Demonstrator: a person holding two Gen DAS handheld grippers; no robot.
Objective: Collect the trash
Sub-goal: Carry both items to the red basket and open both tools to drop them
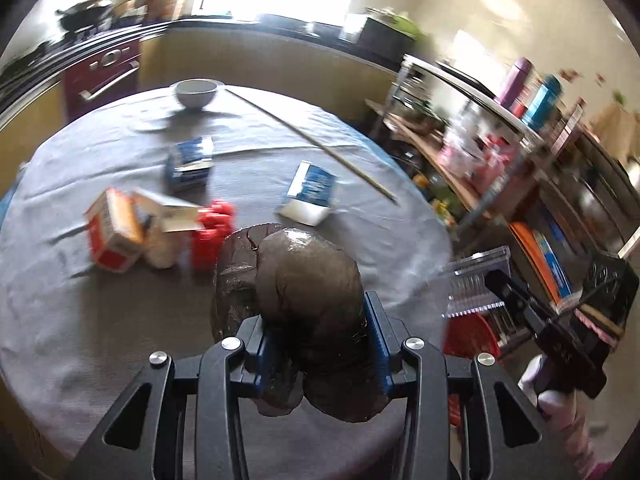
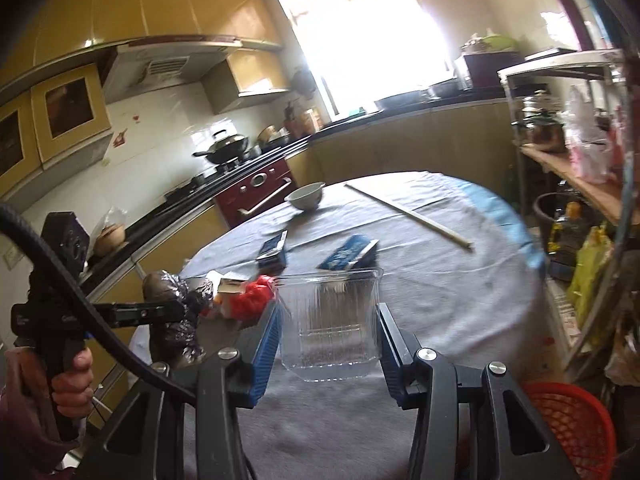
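**Both grippers loaded over the table**

The left gripper (image 1: 316,344) has its jaws clamped on a crumpled brown bag (image 1: 296,280), held above the near edge of the round table (image 1: 100,320). The right gripper (image 2: 326,344) has its jaws closed against the sides of a clear plastic tray (image 2: 330,320), also over the table. A red basket (image 2: 568,432) sits low beside the table on the right. Still on the cloth: two blue cartons (image 1: 190,164) (image 1: 310,194), an orange-and-white box (image 1: 114,234), a red wrapper (image 1: 212,236), a white bowl (image 1: 196,92) and a long stick (image 1: 312,142).
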